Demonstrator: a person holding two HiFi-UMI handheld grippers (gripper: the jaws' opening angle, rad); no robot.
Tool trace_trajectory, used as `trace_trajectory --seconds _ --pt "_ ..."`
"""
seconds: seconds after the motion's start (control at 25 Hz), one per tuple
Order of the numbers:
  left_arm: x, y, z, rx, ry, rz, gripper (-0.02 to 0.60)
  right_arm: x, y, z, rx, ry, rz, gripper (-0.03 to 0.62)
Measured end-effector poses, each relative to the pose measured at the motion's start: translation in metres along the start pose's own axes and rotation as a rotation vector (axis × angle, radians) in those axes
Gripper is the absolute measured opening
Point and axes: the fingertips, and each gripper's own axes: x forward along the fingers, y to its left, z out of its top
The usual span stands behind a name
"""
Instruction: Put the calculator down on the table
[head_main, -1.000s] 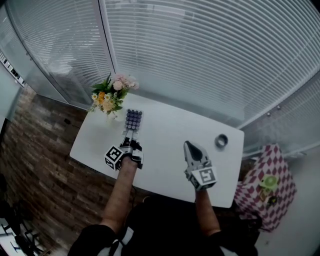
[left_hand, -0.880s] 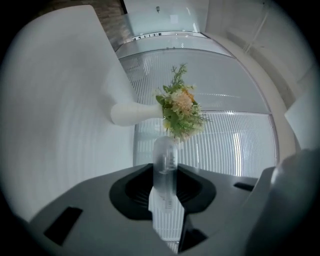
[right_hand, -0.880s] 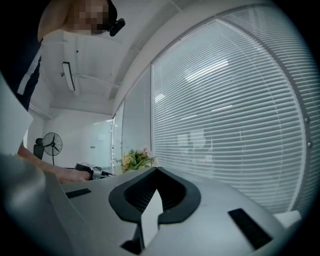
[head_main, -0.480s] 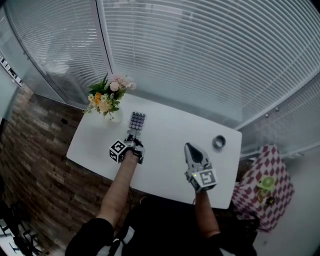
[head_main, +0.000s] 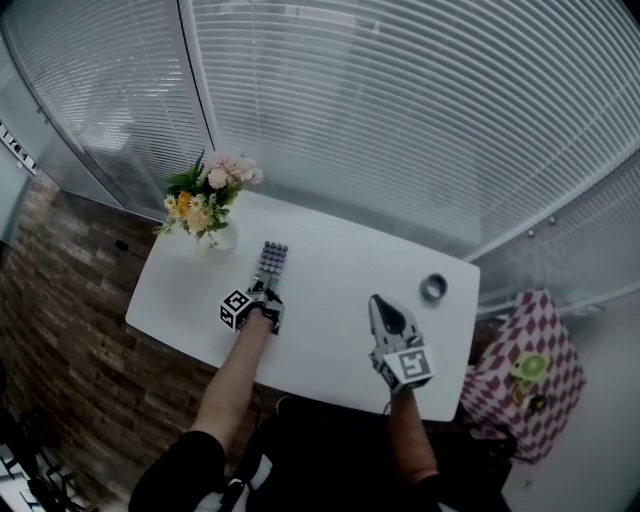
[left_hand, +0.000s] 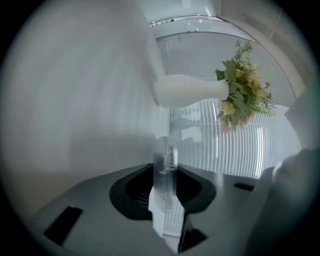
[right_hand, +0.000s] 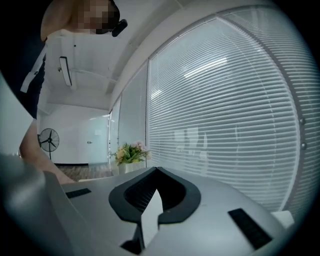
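Calculator (head_main: 272, 257) is clamped by its near end in the left gripper (head_main: 264, 288), low over the white table (head_main: 330, 265) beside the flower vase (head_main: 224, 238), apparently ready for setting down; right gripper (head_main: 380, 303) waits well apart, jaws together, empty.

table (head_main: 340, 270): white top, smooth, low sheen.
calculator (left_hand: 165, 155): probably clear glossy plastic (seen edge-on and blurred).
left gripper (left_hand: 164, 176), right gripper (right_hand: 156, 175): grey matt plastic shells, black ribbed pads.
vase (left_hand: 190, 91): white, matt, smooth.
floor (head_main: 70, 300): brown, rough, brick-like.
checked cloth (head_main: 525, 345): woven, soft folds.
blinds (head_main: 400, 100): pale slats, satin.
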Motion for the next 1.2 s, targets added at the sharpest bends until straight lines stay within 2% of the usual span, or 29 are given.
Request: trace_trajectory --seconds 0.16,0.44,0.96,1.08,1.2 --pt "0.004 0.012 0.003 0.026 -0.007 0.039 0.1 -0.003 -0.006 -0.015 0.002 0.039 -0.007 0.006" --pt "0.017 0.012 0.007 -0.01 -0.001 -0.002 0.1 0.001 -0.008 -0.019 0.014 0.045 -0.005 0.006" --pt "0.021 0.01 0.006 0.016 0.002 0.052 0.1 0.003 0.005 -0.03 0.04 0.083 0.004 0.006" --pt "0.022 0.009 0.007 0.051 0.003 0.084 0.131 0.002 0.006 -0.032 0.049 0.082 0.007 0.006" --pt "0.022 0.006 0.006 0.066 0.021 0.109 0.196 0.002 0.007 -0.029 0.069 0.064 0.006 0.006"
